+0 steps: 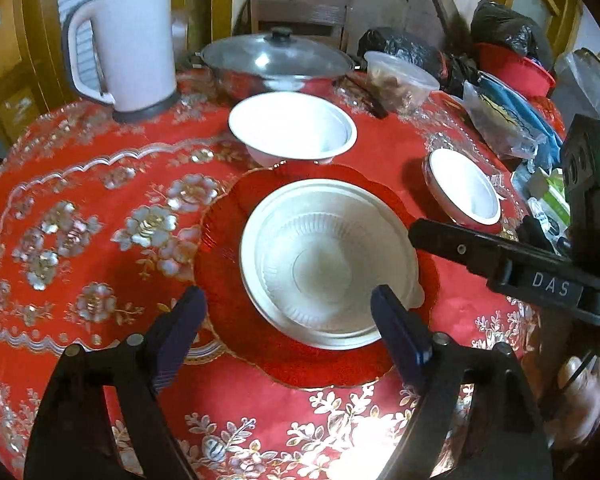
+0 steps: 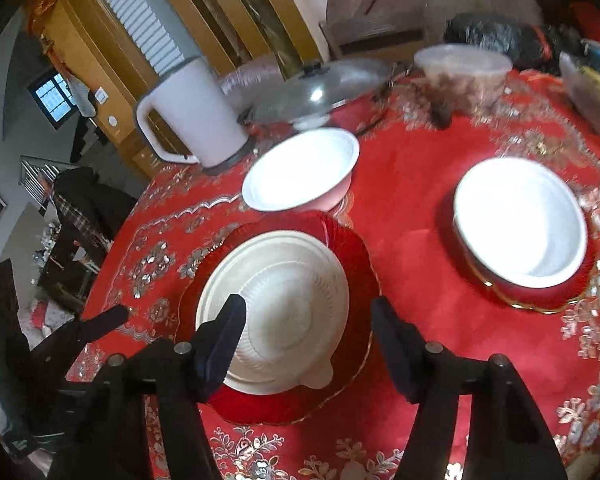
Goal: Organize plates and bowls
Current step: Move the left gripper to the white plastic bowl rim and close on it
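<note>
Left gripper (image 1: 288,320): jaws spread wide, holding nothing.
Right gripper (image 2: 308,328): jaws apart, empty.
Ribbed cream plastic bowl (image 1: 328,264): sat on scalloped red plate (image 1: 228,236).

Motion blur smears the lidded tub (image 2: 464,76) and its contents
</note>
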A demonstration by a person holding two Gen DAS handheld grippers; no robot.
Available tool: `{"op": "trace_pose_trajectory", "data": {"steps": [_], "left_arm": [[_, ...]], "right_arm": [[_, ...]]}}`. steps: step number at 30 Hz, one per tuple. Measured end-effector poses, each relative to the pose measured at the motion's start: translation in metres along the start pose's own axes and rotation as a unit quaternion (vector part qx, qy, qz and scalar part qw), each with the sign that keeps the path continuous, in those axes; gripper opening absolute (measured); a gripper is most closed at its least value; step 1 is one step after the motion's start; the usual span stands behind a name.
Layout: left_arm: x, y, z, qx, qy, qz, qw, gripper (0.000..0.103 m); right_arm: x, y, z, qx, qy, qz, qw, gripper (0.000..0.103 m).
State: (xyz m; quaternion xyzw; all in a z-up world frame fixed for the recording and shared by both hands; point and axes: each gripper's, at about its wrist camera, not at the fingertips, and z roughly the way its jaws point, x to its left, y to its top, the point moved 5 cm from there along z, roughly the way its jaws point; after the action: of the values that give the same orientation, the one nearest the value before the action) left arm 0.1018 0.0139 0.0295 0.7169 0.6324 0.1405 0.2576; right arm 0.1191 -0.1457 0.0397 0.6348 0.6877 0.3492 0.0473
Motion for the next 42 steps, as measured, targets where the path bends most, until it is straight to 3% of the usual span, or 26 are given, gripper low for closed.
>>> {"op": "trace_pose_trajectory", "data": {"steps": [5,12,17,21,28,31,34,35,36,40,42], "left_arm": [[0.004,0.002,0.015,0.029,-0.036,-0.026,0.9986,0.078],[-0.004,0.005,0.025,0.039,-0.074,-0.016,0.9964,0.078],[0.002,0.007,0.036,0.047,-0.065,-0.017,0.9966,0.078],[0.008,0.008,0.042,0.055,-0.057,-0.025,0.9966,0.074],[0.023,0.009,0.045,0.052,-0.037,-0.058,0.9963,0.074],[0.024,0.007,0.055,0.071,-0.041,-0.063,0.9946,0.073],[0.022,0.008,0.056,0.067,-0.017,-0.053,0.9962,0.063],[0.024,0.009,0.056,0.066,-0.013,-0.056,0.9962,0.054],[0.026,0.009,0.056,0.067,-0.010,-0.058,0.9960,0.050],[0.036,0.007,0.060,0.084,-0.006,-0.069,0.9941,0.017],[0.039,0.007,0.062,0.088,-0.014,-0.075,0.9933,0.014]], "right_arm": [[-0.006,0.000,0.018,0.027,0.013,0.014,0.999,0.066],[-0.008,0.002,0.035,0.048,0.015,0.017,0.999,0.066],[-0.010,0.002,0.045,0.057,0.018,0.023,0.998,0.066],[-0.010,0.001,0.052,0.060,0.019,0.025,0.998,0.057],[-0.012,0.003,0.060,0.070,0.039,0.044,0.996,0.057],[-0.012,0.005,0.061,0.070,0.040,0.046,0.996,0.057],[-0.010,0.005,0.064,0.074,0.035,0.041,0.996,0.049],[-0.008,0.005,0.065,0.075,0.032,0.036,0.996,0.035],[-0.007,0.005,0.066,0.077,0.031,0.035,0.996,0.033],[-0.013,0.006,0.068,0.077,0.026,0.037,0.996,0.031],[-0.015,0.004,0.070,0.089,0.034,0.034,0.995,0.032]]}}
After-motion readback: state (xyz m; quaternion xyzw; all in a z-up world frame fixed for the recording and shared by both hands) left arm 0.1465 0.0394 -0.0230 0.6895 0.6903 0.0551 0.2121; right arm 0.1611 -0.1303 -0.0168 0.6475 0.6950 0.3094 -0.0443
